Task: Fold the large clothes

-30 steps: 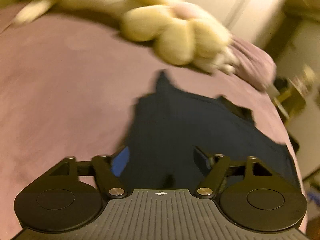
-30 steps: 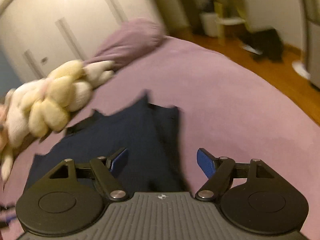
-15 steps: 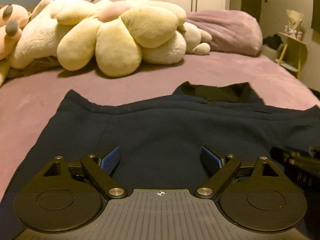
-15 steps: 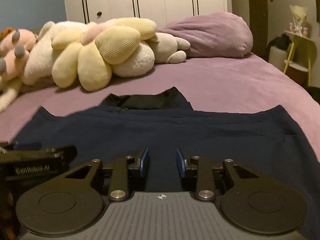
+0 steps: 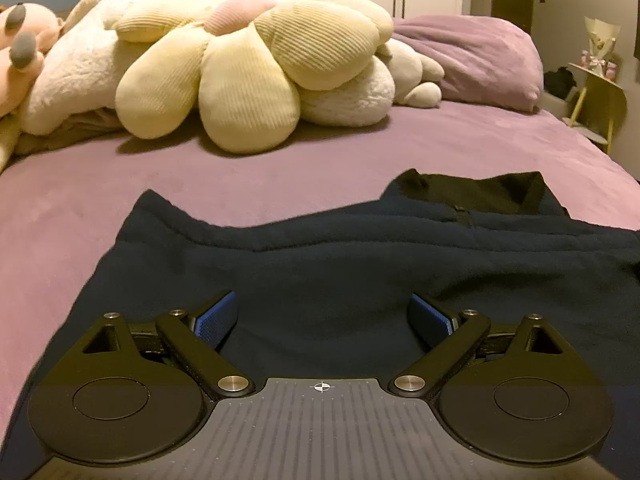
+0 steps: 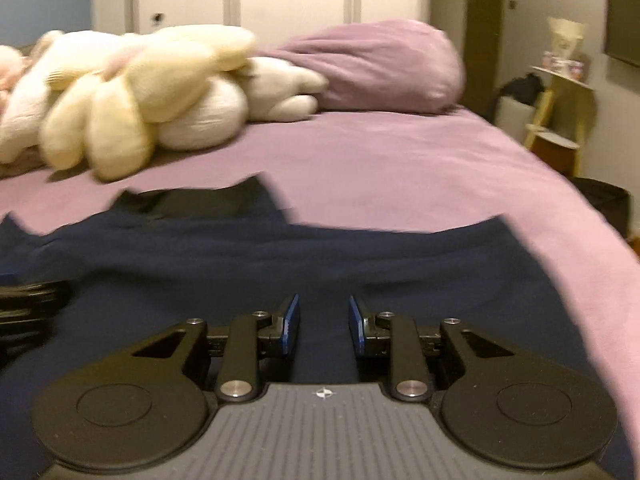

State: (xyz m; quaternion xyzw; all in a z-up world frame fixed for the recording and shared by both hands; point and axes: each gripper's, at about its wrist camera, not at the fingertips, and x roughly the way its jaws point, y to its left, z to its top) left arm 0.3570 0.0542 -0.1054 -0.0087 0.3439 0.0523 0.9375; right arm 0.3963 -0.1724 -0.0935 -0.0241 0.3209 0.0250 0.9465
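Both grippers hovered low and level over one dark navy garment [image 5: 320, 264] spread flat on the purple bed [image 5: 280, 176]. The left gripper [image 5: 323, 316] had its blue pads spread wide, nothing between them. The right gripper [image 6: 323, 320] was narrower, pads (blurred) apart, with only cloth showing in the gap beneath. The garment's dark collar [image 5: 480, 192] lay at one o'clock in the left view. At eleven o'clock sat one yellow flower cushion [image 5: 248, 72] among white plush toys [image 5: 72, 80]; one purple pillow [image 6: 380, 64] lay at one o'clock.
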